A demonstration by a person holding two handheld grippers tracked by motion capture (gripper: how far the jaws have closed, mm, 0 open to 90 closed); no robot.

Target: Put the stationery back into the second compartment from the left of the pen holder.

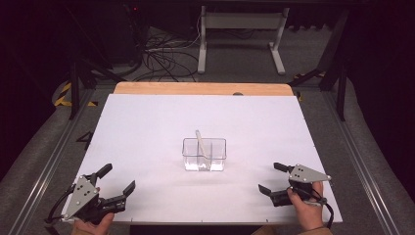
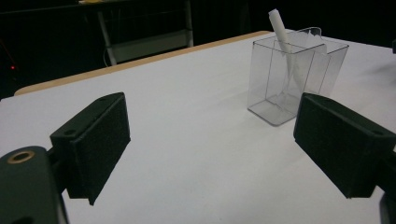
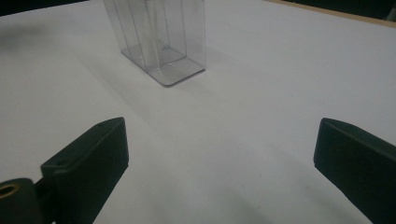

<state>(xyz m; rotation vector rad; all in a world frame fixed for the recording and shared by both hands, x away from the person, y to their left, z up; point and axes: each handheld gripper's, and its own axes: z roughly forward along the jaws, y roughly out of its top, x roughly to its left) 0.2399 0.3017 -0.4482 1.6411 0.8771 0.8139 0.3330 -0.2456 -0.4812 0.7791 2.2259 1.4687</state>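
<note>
**Q:** Two grippers, one container: which step is shown?

**A:** The approach, judged from positions. The clear divided container (image 1: 204,154) stands upright on the white table (image 1: 147,127). A white pen-like stick (image 1: 200,142) leans in one of its compartments, its tip rising above the rim. The left gripper (image 1: 116,180) sits well apart from the container, toward the table's near left corner. The right gripper (image 1: 274,177) sits well apart from it on the near right.

**Q:** How do the jaws stand?

**A:** Both pairs are spread wide and hold nothing. In the left gripper view, the container (image 2: 294,74) and stick (image 2: 281,32) lie ahead, nearer the right-hand jaw.

**Q:** What does the next move call for?

**A:** Probably one gripper advancing to the container and closing on the stick's exposed upper end. The other may need to steady the container's wall (image 3: 159,37), since light plastic could tip or slide.
</note>
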